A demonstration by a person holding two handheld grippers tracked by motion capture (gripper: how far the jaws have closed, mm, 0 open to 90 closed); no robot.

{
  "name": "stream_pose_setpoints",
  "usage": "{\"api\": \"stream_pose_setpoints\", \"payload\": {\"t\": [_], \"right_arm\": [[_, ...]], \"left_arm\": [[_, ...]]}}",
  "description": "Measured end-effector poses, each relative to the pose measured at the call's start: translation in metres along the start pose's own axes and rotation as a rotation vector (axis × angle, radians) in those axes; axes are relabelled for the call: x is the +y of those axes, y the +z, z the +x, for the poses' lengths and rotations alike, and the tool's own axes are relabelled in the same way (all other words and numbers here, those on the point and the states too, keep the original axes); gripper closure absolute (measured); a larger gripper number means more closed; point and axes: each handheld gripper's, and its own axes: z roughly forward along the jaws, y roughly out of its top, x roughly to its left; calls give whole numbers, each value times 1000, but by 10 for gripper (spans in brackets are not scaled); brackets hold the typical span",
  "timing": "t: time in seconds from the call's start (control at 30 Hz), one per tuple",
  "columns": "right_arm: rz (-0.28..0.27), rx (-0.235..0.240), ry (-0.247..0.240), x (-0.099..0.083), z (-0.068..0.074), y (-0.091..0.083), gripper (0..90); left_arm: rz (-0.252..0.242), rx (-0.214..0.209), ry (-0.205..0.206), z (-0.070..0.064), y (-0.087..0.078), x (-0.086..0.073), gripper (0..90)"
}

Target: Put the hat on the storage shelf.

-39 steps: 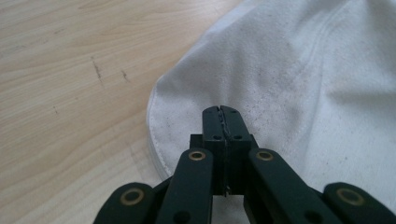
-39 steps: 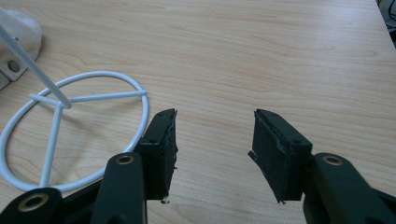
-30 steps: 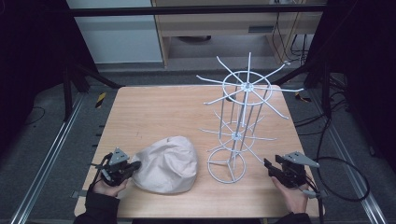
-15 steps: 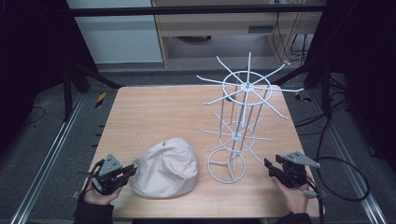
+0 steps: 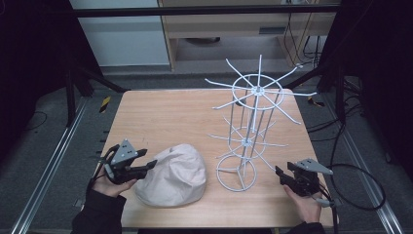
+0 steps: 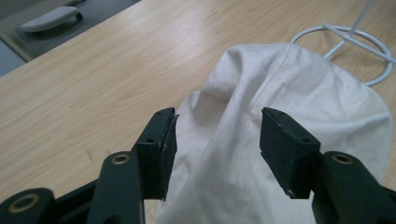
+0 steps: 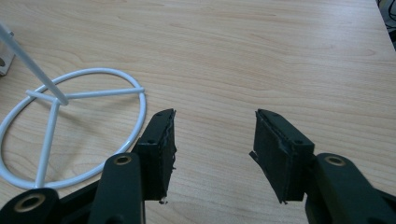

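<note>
A crumpled beige cloth cap (image 5: 173,174) lies on the wooden table (image 5: 175,117) near its front edge. My left gripper (image 5: 150,165) is open at the cap's left side; in the left gripper view the cap (image 6: 289,98) bulges between the spread jaws (image 6: 215,140), and whether the pads touch it I cannot tell. A white wire rack (image 5: 251,122) with radiating arms stands right of the cap, and its ring base (image 7: 70,126) lies left of my right gripper (image 7: 212,142). My right gripper (image 5: 281,174) is open over bare wood by the front right corner.
The rack's thin arms (image 5: 292,114) spread wide over the right half of the table. Dark frame posts, rails and cables surround the table; a cable (image 5: 360,187) trails from the right gripper. The table's back left area is bare wood.
My left gripper drew back toward the front left, then came forward again with its open jaws around the cap's edge. The cap shifted a little. The right gripper stayed put.
</note>
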Motion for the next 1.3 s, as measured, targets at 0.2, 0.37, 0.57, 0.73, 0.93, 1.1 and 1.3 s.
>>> {"api": "stream_pose_setpoints", "payload": {"t": [0.2, 0.37, 0.57, 0.73, 0.93, 1.1, 1.3], "right_arm": [[4, 2, 0, 0, 0, 0, 481], [2, 3, 0, 0, -1, 0, 478], [6, 5, 0, 0, -1, 0, 477], [12, 10, 4, 0, 0, 1, 477], [13, 6, -1, 0, 0, 1, 476], [8, 6, -8, 0, -1, 1, 476], [7, 7, -8, 0, 0, 1, 476]], "left_arm": [[40, -61, 33, -1, 21, 11, 419], [78, -90, 38, -3, 37, 10, 423], [128, -105, 56, -4, 48, 8, 448], [155, -119, 62, -4, 56, 6, 481], [187, -127, 57, -5, 64, 2, 556], [228, -121, 48, -8, 70, -1, 705], [237, -117, 22, -7, 68, -1, 870]]}}
